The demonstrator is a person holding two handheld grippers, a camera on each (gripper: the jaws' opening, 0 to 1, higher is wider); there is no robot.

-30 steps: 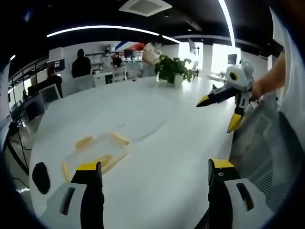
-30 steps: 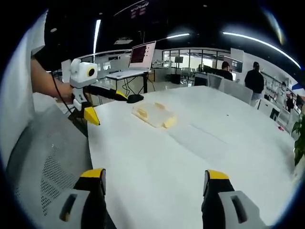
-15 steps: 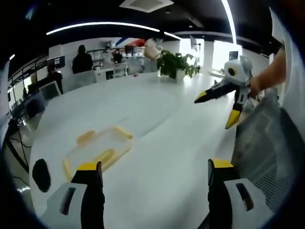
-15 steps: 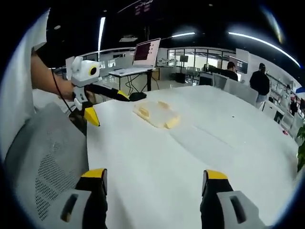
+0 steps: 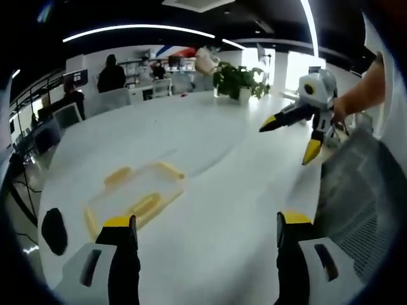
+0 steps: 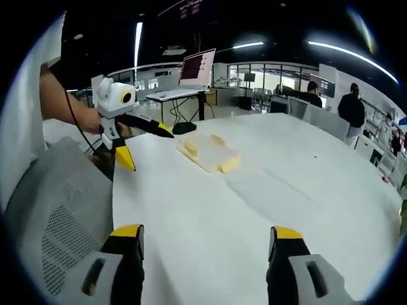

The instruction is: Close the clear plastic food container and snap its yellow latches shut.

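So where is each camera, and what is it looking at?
Left gripper view: rides on the left gripper, looking across the white table at the clear container; the right gripper and a forearm show at right.
Right gripper view: rides on the right gripper, facing the table with the container farther off; the left gripper and a forearm show at left.
Shared: table, container, each other's gripper.

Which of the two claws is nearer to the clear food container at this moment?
The left claw: the container lies just ahead of its left jaw, while the right claw has a wide stretch of white table before it.
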